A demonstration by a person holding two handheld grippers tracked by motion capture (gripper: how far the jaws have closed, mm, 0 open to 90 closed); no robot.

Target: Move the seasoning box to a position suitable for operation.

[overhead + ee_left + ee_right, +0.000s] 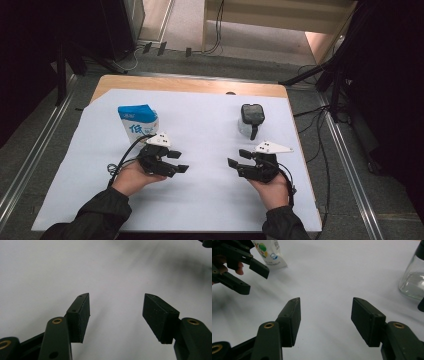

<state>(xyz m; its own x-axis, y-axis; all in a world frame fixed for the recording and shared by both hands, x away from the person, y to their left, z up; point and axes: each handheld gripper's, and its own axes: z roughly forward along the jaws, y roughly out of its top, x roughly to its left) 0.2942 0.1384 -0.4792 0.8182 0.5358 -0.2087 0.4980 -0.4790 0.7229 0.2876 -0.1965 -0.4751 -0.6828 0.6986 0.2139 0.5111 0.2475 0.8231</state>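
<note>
Desk [200,86]: wooden top under a white sheet [200,200] that covers nearly all of it; I work from the bottom edge of the high view.

Carton [138,122]: blue and white milk-type pack standing upright in the left half of the high view, long axis vertical, directly above my left hand in the frame. In the right gripper view it sits at the upper left [270,253].

Jar [251,121]: clear glass with a dark lid, upright in the right half of the high view, just above my right hand. In the right gripper view its glass body shows at the right edge [412,282].

Left gripper [179,161]: held low over the sheet, pointing toward frame centre. Its fingers [81,317] stand partly open with bare sheet between them; nothing is held.

Right gripper [239,158]: mirrors the left, aimed toward frame centre. Its fingers [292,322] are likewise about half open and empty.

Key relation: neither gripper is aimed at a thing. I judge the carton is the left hand's nearer target, lying behind and to the side of those fingers, so I'd swing the wrist toward the top of the frame. The jar lies the same way for the right hand.

Risk: both things are tall, so a sideways nudge could tip them.
</note>
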